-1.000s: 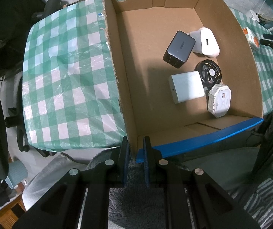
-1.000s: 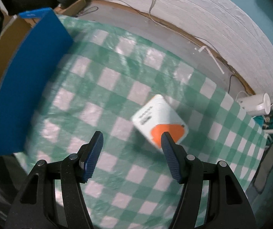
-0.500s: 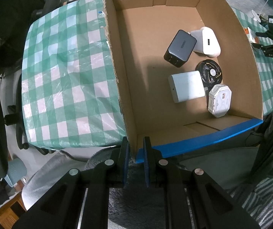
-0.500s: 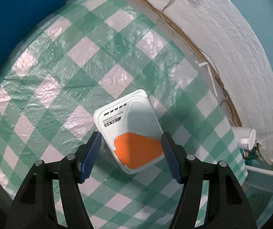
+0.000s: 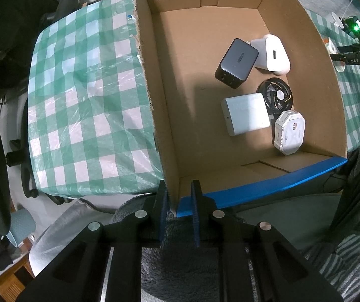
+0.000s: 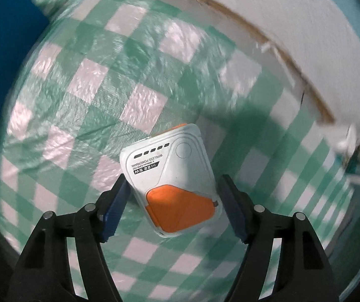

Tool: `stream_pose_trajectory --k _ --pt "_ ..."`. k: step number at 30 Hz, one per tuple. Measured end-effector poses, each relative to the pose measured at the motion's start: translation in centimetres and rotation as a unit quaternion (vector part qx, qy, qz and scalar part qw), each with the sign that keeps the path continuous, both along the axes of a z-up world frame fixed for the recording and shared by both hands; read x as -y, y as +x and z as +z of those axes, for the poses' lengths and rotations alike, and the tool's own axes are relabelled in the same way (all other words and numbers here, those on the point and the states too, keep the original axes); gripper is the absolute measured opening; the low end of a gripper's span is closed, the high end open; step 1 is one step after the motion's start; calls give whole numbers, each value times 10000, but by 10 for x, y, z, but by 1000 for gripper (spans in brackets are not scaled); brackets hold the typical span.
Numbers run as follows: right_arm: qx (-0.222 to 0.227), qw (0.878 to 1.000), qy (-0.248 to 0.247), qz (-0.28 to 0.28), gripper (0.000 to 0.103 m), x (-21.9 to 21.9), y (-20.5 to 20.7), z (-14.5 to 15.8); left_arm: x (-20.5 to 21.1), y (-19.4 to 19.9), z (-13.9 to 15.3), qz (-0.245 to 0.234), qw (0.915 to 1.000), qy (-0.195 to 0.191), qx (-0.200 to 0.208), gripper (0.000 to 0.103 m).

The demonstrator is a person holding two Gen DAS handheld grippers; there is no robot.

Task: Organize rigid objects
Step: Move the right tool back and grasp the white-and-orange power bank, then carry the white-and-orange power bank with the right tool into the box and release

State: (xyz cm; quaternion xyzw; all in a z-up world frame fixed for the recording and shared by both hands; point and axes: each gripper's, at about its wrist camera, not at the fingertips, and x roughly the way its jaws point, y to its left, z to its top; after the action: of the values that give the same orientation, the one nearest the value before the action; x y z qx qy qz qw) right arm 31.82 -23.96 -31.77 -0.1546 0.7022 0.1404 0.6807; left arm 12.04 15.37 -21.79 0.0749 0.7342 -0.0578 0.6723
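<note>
A white power bank with an orange patch (image 6: 172,176) lies flat on the green checked tablecloth (image 6: 104,88). My right gripper (image 6: 174,177) points down over it, one finger on each side. Its jaws are opening and the pads stand clear of the case. In the left wrist view the cardboard box (image 5: 162,115) with blue edges holds a grey charger (image 5: 236,63), a white charger (image 5: 272,52), a black fan (image 5: 275,97), a white adapter (image 5: 246,117) and a white hexagonal device (image 5: 289,132). My left gripper (image 5: 178,183) straddles the box's near left corner, jaws opening slightly.
The box takes up the middle of the table, with checked cloth (image 5: 79,100) to its left. A blue box wall (image 6: 1,63) stands left of the power bank. A white wall (image 6: 306,37) and floor edge lie beyond. A grey fleece garment (image 5: 185,264) is below the left gripper.
My right gripper has come down over the power bank, which now sits between its wider-spread fingers. The left gripper stays at the box corner, its fingers a little further apart.
</note>
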Motion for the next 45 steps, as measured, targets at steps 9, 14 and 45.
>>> stream_pose_trajectory --k 9,14,45 --pt "-181 9982 335 -466 70 12 14 -14 0 0 0 -2 10000 0 -10 17" --pt "-84 9971 441 -610 69 15 11 -18 2 1 0 -7 10000 -2 -16 17" --pt "11 9890 989 -1103 63 -28 -70 45 4 4 -1 -47 10000 -20 5 19"
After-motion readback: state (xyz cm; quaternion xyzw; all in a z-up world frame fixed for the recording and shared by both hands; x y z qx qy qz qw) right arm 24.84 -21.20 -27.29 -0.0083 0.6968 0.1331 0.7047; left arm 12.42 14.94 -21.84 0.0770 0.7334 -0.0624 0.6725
